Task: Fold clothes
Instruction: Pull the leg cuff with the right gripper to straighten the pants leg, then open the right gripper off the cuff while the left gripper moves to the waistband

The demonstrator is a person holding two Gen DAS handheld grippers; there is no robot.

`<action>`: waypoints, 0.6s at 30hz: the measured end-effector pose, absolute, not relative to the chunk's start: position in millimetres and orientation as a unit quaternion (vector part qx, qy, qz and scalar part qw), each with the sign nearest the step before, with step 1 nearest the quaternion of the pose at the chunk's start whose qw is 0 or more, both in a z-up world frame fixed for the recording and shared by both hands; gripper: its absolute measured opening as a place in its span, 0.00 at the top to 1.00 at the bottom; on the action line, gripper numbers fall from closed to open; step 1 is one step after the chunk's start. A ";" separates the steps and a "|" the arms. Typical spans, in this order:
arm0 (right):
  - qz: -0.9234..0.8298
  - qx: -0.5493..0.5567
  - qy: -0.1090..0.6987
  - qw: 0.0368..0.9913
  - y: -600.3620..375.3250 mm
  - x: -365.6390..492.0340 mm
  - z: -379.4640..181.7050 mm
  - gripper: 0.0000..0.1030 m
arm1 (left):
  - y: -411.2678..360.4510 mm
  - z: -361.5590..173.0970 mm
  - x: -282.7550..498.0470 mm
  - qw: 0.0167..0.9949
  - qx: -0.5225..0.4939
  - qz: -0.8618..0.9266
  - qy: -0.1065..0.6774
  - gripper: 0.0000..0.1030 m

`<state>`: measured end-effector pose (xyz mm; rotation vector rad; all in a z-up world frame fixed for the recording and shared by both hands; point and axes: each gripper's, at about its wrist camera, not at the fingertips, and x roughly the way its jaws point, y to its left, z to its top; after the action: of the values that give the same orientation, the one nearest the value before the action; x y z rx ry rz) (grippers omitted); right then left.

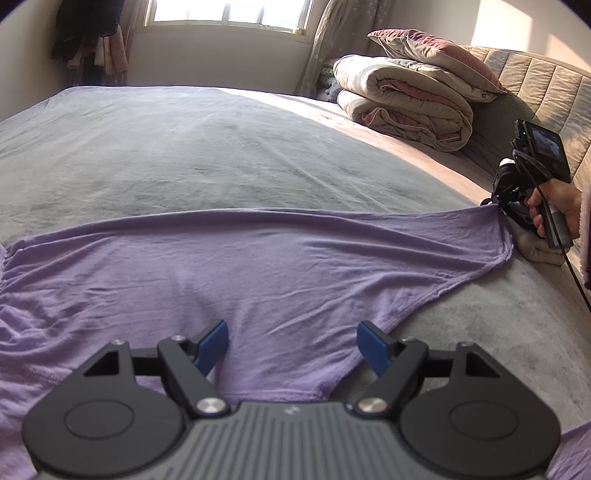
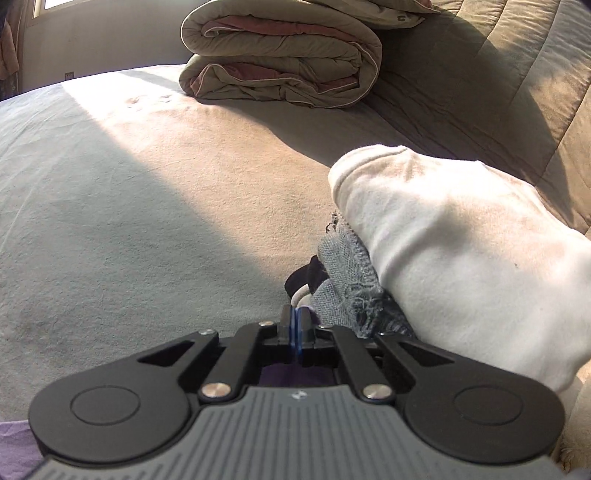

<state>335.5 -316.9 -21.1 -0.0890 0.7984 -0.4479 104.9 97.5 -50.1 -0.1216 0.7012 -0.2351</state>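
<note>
A purple garment (image 1: 240, 273) lies spread across the grey bed cover (image 1: 184, 155), wrinkled, its far edge stretched in a line toward the right. My left gripper (image 1: 291, 343) hovers over its near part, blue pads wide apart, holding nothing. In the left wrist view my right gripper (image 1: 496, 205), held by a hand (image 1: 557, 206), pinches the garment's far right corner. In the right wrist view my right gripper (image 2: 295, 332) has its blue pads pressed together, with purple cloth (image 2: 291, 374) showing beneath them.
A stack of folded clothes, white (image 2: 461, 251) over grey (image 2: 351, 284), lies just right of my right gripper. A rolled duvet (image 1: 406, 107) with a pillow (image 1: 436, 59) sits at the bed's far right by the headboard (image 1: 546, 96). A window (image 1: 229, 14) is behind.
</note>
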 end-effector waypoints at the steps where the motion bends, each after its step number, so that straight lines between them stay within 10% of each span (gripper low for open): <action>1: -0.219 -0.058 0.386 0.894 -313.0 339.2 -24.6 1.00 | 97.5 -50.1 104.8 0.931 -0.060 -0.115 0.342 0.24; 8: -0.228 -0.118 0.396 0.882 -295.0 347.4 -48.0 0.97 | 99.3 -48.3 105.1 0.930 -0.064 -0.117 0.342 0.24; 13: -0.183 -0.122 0.377 0.900 -278.8 335.9 -39.7 0.53 | 103.0 -43.3 105.3 0.932 -0.068 -0.118 0.335 0.24; 18: -0.085 -0.127 0.359 0.921 -251.4 322.9 -24.0 0.53 | 119.6 -35.5 107.8 0.943 -0.048 -0.082 0.320 0.24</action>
<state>322.9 -251.4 -24.0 -0.2603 0.7372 -0.1745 107.8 119.6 -35.5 -0.0971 0.6515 -0.1675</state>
